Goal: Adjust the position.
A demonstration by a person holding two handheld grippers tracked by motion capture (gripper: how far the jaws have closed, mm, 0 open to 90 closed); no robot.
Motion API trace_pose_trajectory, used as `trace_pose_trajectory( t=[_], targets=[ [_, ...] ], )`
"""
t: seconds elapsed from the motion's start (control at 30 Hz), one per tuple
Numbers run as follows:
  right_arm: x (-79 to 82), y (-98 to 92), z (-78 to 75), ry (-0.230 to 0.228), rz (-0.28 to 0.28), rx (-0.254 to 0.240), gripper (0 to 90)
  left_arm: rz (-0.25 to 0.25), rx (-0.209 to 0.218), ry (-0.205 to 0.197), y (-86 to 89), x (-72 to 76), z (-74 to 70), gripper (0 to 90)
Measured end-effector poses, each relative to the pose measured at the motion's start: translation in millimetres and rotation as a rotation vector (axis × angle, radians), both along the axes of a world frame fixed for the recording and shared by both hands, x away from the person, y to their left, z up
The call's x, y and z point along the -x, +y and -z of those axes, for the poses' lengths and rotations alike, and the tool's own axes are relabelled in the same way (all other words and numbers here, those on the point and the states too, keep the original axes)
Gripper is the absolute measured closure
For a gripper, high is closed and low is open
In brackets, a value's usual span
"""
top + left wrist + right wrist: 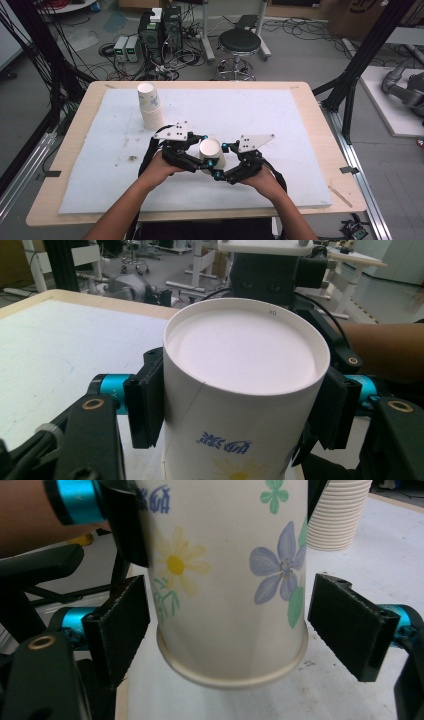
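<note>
Black padded fingers point(145, 405) of the left gripper point(196, 150) are pressing against both sides of a white paper cup printed with flowers point(240, 385), gripping it high on its wall, near the closed base. This cup is standing inverted: its flat, recessed base is facing up and its rolled rim is facing down, so its long axis is running vertically. In the right gripper view the rolled rim is appearing raised off the surface, though contact cannot be ruled out.

The right gripper point(226, 161) is sitting lower on the same cup. Its fingers point(352, 625) are standing apart on either side of the rim end, with a visible gap to the wall on each side, so they are holding nothing.

The cup is a smooth, matte, tapering cylinder, narrower at the base than at the rim. Its print is showing a yellow daisy, a pale violet flower, green leaves and blue lettering. The finger pads are looking rough and foam-like; turquoise metal collars are sitting behind them.

The cup is positioned over the near middle of the white padded sheet point(260, 115) covering the light wooden table point(320, 125). A tall stack of matching paper cups point(150, 106) is standing farther back and to the left, well apart.
</note>
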State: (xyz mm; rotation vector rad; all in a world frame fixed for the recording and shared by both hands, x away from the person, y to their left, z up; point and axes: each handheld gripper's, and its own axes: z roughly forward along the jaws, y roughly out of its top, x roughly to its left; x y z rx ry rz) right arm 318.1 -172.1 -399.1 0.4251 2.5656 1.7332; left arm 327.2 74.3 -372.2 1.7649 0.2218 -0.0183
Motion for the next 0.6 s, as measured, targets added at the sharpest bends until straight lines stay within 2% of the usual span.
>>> trace_pose_trajectory(
  t=[0.27, 0.33, 0.47, 0.5, 0.6],
  targets=[
    [-4.4, 0.7, 2.4, 0.025, -0.031, -0.022, 25.8, 0.005, 0.031, 0.008, -2.4, 0.0, 1.7, 34.6],
    [-4.2, 0.6, 2.0, 0.017, -0.035, -0.019, 27.2, 0.009, 0.029, 0.003, -1.9, 0.3, 1.6, 34.5],
    [-3.7, 0.3, 1.6, 0.017, -0.039, -0.020, 29.1, -0.013, 0.027, -0.009, -2.6, 3.0, 1.9, 33.6],
    [-3.4, 0.0, 1.4, 0.015, -0.034, -0.011, 30.3, -0.020, 0.017, -0.019, -2.7, 3.7, 1.8, 29.3],
    [-3.8, -0.1, 1.5, 0.016, -0.036, -0.007, 31.7, -0.048, 0.002, -0.028, -4.0, 5.8, 1.4, 24.2]
  ],
)
